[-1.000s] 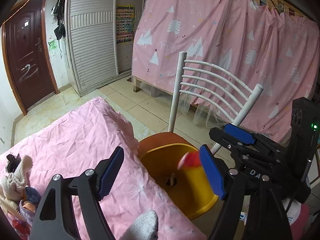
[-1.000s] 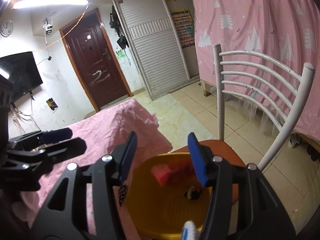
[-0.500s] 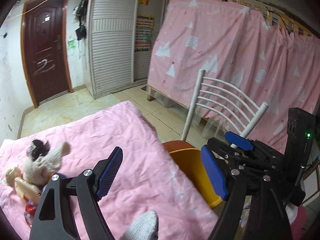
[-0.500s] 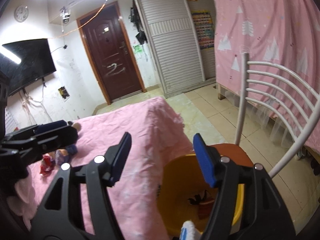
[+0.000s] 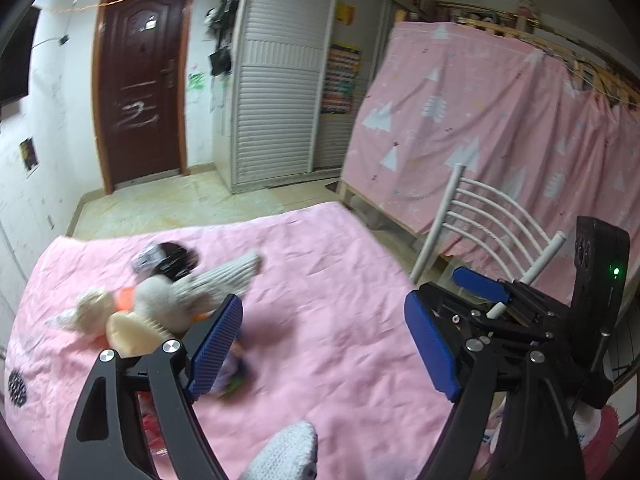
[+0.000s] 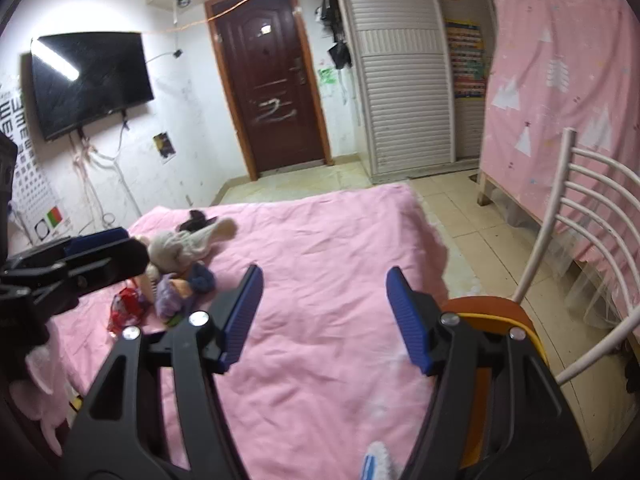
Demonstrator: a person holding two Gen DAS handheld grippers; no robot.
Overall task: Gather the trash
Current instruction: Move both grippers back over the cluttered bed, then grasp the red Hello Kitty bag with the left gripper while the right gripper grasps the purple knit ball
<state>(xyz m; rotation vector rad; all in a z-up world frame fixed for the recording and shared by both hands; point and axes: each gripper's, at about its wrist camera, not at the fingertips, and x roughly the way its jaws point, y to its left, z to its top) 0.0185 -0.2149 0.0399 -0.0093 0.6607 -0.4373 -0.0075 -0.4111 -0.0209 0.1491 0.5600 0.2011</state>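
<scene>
A heap of trash and soft items lies on the pink table cloth [image 5: 344,280]: a grey-white knitted sock [image 5: 208,284], a black scrap [image 5: 176,256], a cream piece [image 5: 132,332], and in the right wrist view a red wrapper [image 6: 126,306], a blue wad [image 6: 200,276] and a purple piece [image 6: 170,294]. My left gripper [image 5: 324,344] is open and empty, just right of the heap. My right gripper [image 6: 324,316] is open and empty over the bare cloth. The yellow bin [image 6: 516,324] shows as a rim behind the right finger, on an orange chair seat [image 6: 488,306].
A white metal chair back [image 6: 580,224] stands at the right of the table. A pink curtain [image 5: 500,132] hangs behind it. A brown door [image 6: 272,96], a white shutter cabinet [image 6: 400,92] and a wall TV [image 6: 88,80] are at the back.
Both grippers have swung left, away from the yellow bin and towards the heap on the cloth. The red item seen dropping into the bin is out of view. Both stay open.
</scene>
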